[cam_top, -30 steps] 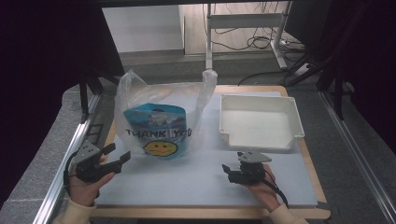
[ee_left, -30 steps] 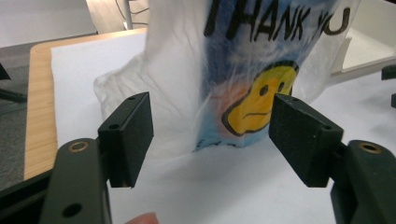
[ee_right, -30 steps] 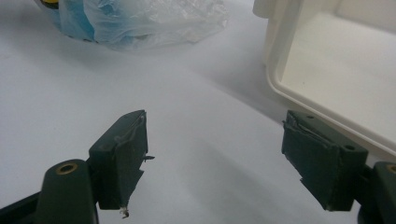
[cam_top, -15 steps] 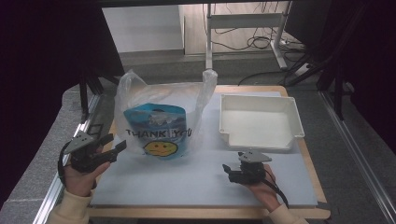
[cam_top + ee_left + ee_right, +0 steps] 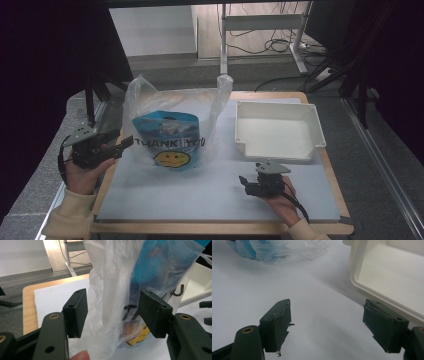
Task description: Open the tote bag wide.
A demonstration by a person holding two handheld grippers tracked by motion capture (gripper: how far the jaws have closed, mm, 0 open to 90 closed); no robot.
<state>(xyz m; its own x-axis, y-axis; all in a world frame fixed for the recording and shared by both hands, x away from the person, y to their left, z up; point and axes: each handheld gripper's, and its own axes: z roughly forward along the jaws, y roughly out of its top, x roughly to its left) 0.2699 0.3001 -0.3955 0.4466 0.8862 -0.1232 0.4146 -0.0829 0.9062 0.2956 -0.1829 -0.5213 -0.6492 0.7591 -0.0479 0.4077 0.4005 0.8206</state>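
Observation:
A clear plastic bag (image 5: 170, 135) printed "THANK YOU" with a yellow smiley stands on the white mat, with something blue inside. My left gripper (image 5: 126, 144) is raised at the bag's left side, held by a hand. In the left gripper view a loose fold of the bag (image 5: 112, 302) hangs between its two pads (image 5: 76, 312). The jaws have just been closing, with room still left on either side of the fold. My right gripper (image 5: 245, 182) rests on the mat at the front right, open (image 5: 327, 325) with nothing between its fingers.
A white tray (image 5: 280, 155) sits at the back right, just beyond my right gripper; its rim (image 5: 362, 287) shows close by in the right gripper view. The white mat (image 5: 200, 195) covers most of the wooden table. Metal rails run along the left edge.
My left gripper has risen and moved right, up to the bag's side, and its jaws have narrowed around a fold of plastic. The right gripper has not moved.

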